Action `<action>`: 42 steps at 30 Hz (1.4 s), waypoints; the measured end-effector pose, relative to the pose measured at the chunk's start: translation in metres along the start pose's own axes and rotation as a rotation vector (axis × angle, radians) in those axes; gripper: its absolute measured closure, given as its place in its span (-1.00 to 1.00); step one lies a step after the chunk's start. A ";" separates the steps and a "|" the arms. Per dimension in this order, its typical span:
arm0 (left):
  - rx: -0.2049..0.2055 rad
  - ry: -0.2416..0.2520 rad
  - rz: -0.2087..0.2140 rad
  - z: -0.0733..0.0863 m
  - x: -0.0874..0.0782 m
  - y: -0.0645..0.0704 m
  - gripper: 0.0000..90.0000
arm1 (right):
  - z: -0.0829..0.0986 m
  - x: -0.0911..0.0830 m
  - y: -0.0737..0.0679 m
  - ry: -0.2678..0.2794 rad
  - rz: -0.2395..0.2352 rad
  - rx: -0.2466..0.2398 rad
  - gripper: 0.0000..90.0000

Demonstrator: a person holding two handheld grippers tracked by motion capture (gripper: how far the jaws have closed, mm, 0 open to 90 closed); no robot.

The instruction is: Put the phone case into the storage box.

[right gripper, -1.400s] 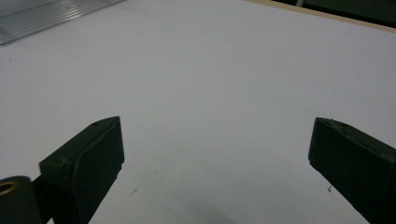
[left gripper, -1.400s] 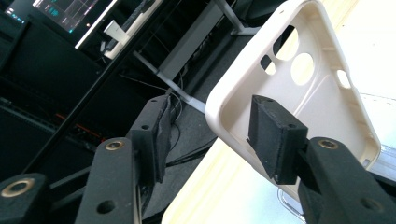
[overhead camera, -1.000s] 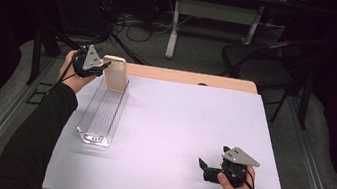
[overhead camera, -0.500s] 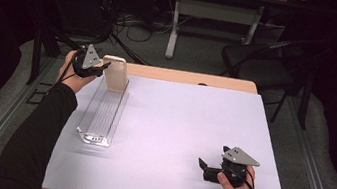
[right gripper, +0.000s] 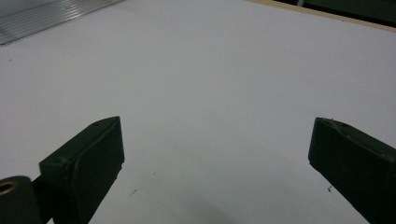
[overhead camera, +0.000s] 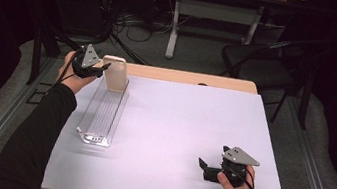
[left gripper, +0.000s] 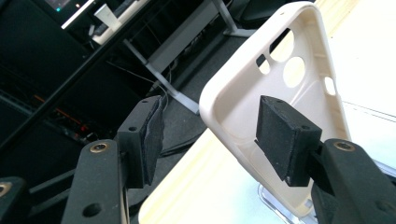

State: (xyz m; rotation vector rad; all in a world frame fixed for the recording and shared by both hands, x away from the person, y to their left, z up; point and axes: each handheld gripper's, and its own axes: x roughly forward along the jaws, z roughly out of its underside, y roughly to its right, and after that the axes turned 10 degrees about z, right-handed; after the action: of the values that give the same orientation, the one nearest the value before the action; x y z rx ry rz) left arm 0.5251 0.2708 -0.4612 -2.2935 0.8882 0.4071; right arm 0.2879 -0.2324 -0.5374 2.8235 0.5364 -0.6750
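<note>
Left gripper point(overhead camera: 102, 68): held at the far left corner of the table point(overhead camera: 191, 128), jaws pointing toward the case point(overhead camera: 115, 74). In the left gripper view the gripper point(left gripper: 210, 140) has its jaws spread wide. The cream case point(left gripper: 280, 84) stands between them, open side facing the camera, with its camera cut-outs toward the top. One pad lies in front of the hollow inner face of the case; whether it touches cannot be told. The other pad stands well clear of the case's rim, with a gap of floor and table edge showing between them. The jaws are therefore not clamped on the case.

Case position: upright at the far end of the clear tray point(overhead camera: 102, 115), its lower end in or at the tray (the contact itself is hidden). The tray point(left gripper: 280, 205) shows just below the case, near the pad that is in front of it.

Right gripper point(overhead camera: 203, 168): held low at the near right of the table, well apart from case and tray. In the right gripper view the gripper point(right gripper: 215, 154) has jaws wide apart with nothing between them, just above the white table surface point(right gripper: 210, 70).
</note>
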 end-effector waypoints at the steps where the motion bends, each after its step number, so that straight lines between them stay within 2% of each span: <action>1: -0.006 0.000 0.003 0.000 0.000 0.000 -0.07 | 0.000 0.000 0.000 0.000 0.000 0.000 -0.93; 8: -0.054 -0.016 0.029 0.000 0.000 0.001 -0.08 | 0.000 0.000 0.000 0.000 0.000 0.001 -0.93; 15: -0.132 -0.028 0.046 -0.003 -0.002 0.002 -0.13 | 0.000 0.001 -0.001 -0.005 -0.001 0.003 -0.93; 17: -0.173 -0.036 0.058 -0.004 -0.002 0.003 -0.12 | 0.000 0.001 -0.001 -0.004 -0.002 -0.001 -0.93; 23: -0.206 -0.077 0.091 -0.004 -0.004 0.004 -0.13 | 0.000 0.001 -0.001 -0.004 -0.005 -0.002 -0.93; 28: -0.295 -0.103 0.116 -0.004 -0.007 0.004 -0.13 | 0.000 0.002 -0.001 -0.004 -0.005 -0.006 -0.93; 30: -0.317 -0.118 0.120 -0.005 -0.007 0.005 -0.13 | 0.000 0.002 -0.002 -0.003 -0.007 -0.007 -0.93; 34: -0.376 -0.124 0.135 -0.006 -0.008 0.004 -0.15 | 0.000 0.002 -0.002 -0.003 -0.009 -0.004 -0.93; 38: -0.461 -0.127 0.144 -0.006 -0.009 0.002 -0.18 | 0.000 0.002 -0.002 -0.001 -0.009 -0.004 -0.93; 42: -0.512 -0.140 0.149 -0.005 -0.010 0.002 -0.24 | 0.000 0.002 -0.002 0.000 -0.008 -0.003 -0.93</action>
State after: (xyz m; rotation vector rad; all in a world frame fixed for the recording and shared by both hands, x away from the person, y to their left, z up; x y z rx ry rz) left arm 0.5168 0.2718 -0.4534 -2.6164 0.9703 0.9415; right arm 0.2884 -0.2304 -0.5386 2.8204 0.5485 -0.6746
